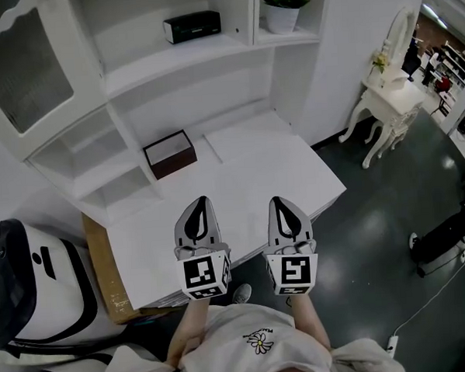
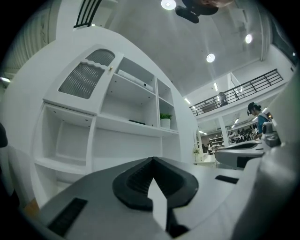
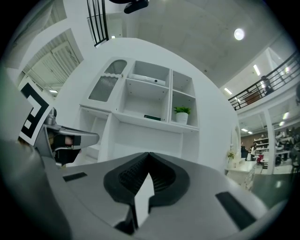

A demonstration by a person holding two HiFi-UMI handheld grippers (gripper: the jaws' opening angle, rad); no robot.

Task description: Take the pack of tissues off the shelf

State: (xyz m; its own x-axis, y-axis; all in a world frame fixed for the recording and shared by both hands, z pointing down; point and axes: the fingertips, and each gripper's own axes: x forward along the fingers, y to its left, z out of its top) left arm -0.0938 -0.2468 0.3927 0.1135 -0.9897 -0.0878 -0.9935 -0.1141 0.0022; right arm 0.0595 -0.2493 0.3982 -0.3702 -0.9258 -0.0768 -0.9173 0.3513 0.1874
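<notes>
I am in a big furniture shop. A white shelf unit and a fancy dressing table stand on show, with a balcony railing up high.

Head down; claw views level, shelves likely shared.

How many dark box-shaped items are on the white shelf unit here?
2: a black pack on the upper shelf, left of the potted plant; a brown box on the desktop below. Others may be hidden from view.
</notes>
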